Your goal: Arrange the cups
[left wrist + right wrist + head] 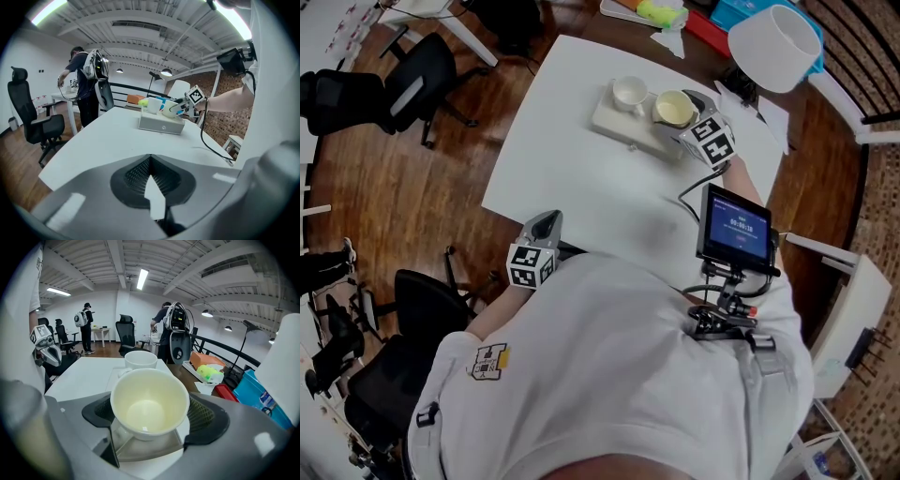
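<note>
A cream cup (673,110) (150,399) sits between the jaws of my right gripper (686,116) (151,417), which is shut on it from both sides, over a low pale box (619,125) at the table's far side. A white cup (629,92) (140,359) stands on the box just beyond the cream one. My left gripper (546,225) (150,160) is at the table's near edge, shut and holding nothing. From the left gripper view, the box (161,124) with both cups is far across the white table (572,159).
A white lamp shade (776,47) hangs over the far right corner, near a blue bin (262,394) and a yellow-green item (661,12). A cable (692,190) trails on the table. Office chairs (417,80) stand left. People with backpacks (174,329) are behind.
</note>
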